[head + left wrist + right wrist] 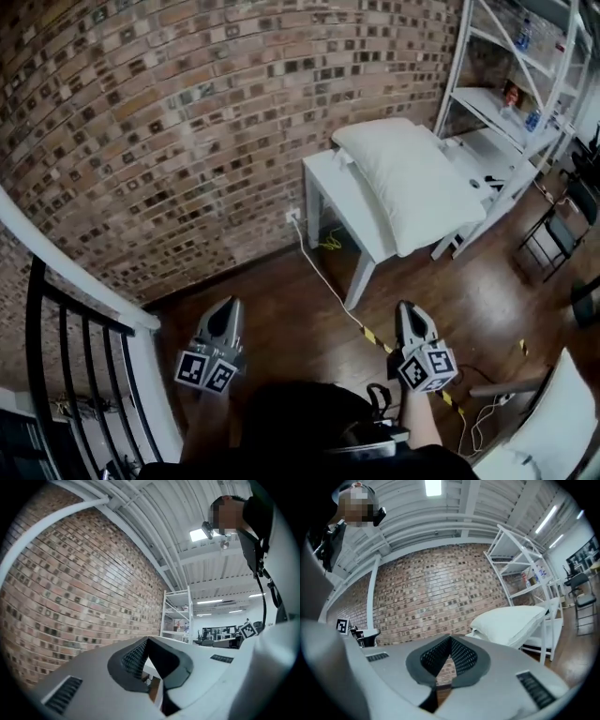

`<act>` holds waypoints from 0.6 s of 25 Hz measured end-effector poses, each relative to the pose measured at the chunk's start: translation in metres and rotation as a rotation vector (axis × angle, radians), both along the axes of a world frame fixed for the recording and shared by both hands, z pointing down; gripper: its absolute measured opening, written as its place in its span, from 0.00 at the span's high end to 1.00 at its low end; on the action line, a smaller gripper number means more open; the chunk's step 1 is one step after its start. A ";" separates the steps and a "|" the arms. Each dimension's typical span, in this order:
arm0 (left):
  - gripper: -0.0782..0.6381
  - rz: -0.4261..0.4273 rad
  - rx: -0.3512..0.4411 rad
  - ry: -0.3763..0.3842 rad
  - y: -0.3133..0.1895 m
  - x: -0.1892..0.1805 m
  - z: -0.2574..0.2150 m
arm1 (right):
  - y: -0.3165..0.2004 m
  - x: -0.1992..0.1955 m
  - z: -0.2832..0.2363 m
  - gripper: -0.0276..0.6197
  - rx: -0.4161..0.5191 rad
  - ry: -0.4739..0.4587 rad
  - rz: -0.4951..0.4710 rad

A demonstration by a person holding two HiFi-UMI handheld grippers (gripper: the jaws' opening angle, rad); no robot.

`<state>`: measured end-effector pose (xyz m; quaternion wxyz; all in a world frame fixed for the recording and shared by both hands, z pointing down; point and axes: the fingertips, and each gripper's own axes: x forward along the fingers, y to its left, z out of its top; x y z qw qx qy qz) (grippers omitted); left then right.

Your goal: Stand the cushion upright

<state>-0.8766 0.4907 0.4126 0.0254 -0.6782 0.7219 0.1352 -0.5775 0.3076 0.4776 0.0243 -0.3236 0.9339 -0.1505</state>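
One cushion (412, 183) lies on one table (325, 180); left gripper (227, 307) and right gripper (408, 311) are closed, empty.

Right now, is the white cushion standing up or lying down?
Lying down. The cushion rests flat on its broad side on top of the white table, not propped on an edge.

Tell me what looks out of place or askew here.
The white cushion lies flat on the small white table, its near end hanging past the edge. A white cable also trails loose across the floor.
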 end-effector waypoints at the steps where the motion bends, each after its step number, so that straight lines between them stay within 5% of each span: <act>1: 0.89 0.039 -0.003 -0.003 -0.024 0.016 0.001 | -0.011 0.022 0.002 0.95 0.001 -0.004 0.033; 9: 0.89 0.466 -0.030 -0.019 -0.182 0.183 0.012 | -0.037 0.216 0.012 0.95 -0.009 0.000 0.406; 15: 0.89 0.735 -0.024 -0.019 -0.254 0.290 0.008 | -0.018 0.302 0.009 0.95 0.007 0.030 0.604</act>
